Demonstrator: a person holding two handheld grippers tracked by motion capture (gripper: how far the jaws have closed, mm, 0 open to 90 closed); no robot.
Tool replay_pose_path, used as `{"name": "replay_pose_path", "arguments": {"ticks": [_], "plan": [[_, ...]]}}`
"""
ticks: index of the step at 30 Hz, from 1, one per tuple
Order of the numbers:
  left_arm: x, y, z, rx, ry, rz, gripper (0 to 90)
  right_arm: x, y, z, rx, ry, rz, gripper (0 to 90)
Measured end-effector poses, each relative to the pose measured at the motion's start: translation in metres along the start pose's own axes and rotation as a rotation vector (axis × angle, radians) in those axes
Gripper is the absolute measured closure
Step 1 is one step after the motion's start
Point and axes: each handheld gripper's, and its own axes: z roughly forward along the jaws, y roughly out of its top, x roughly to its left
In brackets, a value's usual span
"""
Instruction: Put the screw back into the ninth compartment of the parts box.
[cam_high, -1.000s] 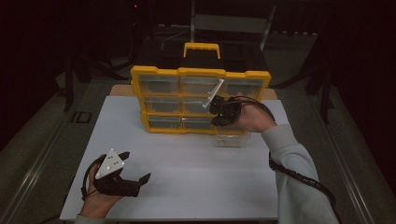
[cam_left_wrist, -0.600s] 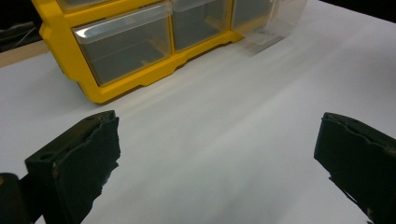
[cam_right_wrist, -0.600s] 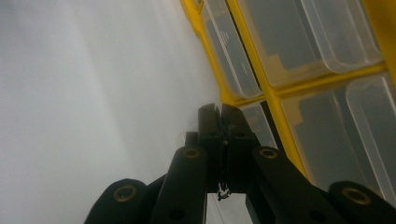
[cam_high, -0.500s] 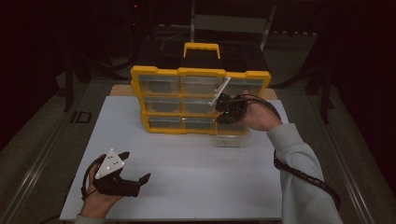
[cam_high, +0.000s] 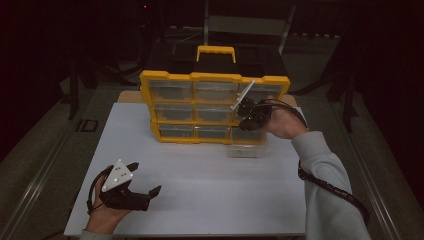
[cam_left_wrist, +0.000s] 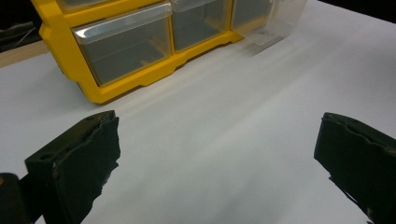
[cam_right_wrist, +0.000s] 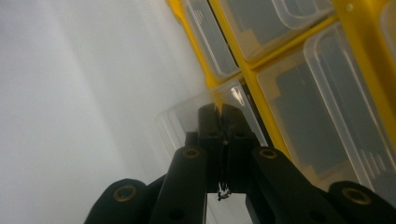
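A yellow organiser (cam_high: 215, 79) with clear drawers stands at the back of the white table (cam_high: 210, 185). Its bottom-right clear drawer (cam_high: 247, 147) is pulled out onto the table. My right gripper (cam_high: 246, 121) hangs just above that drawer, close to the organiser's right column. In the right gripper view its jaws are pressed together (cam_right_wrist: 219, 112) over the open drawer (cam_right_wrist: 187, 119), with nothing visible between the tips. My left gripper (cam_high: 142, 187) rests near the table's front left, open and holding nothing. In the left gripper view (cam_left_wrist: 215, 158) it faces the organiser (cam_left_wrist: 126, 88) and the pulled-out drawer (cam_left_wrist: 275, 21).
A black case with a yellow handle (cam_high: 216, 52) sits behind the organiser. The white tabletop stretches bare between my left gripper and the organiser. The table's edges are near: front (cam_high: 200, 234) and left (cam_high: 95, 160). Dark floor surrounds it.
My right gripper has moved a little right and up, closer to the organiser's right column above the pulled-out drawer. The left gripper has stayed put.
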Motion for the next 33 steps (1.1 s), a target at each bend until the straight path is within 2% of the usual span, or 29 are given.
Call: {"name": "replay_pose_path", "arguments": {"ticks": [19, 33], "plan": [[0.000, 0.000, 0.001, 0.004, -0.002, 0.000, 0.9, -0.011, -0.013, 0.002, 0.039, -0.029, 0.035, 87.7], [0.000, 0.000, 0.001, 0.006, -0.001, 0.000, 0.9, -0.018, -0.027, 0.001, 0.047, -0.035, 0.066, 87.6]]}}
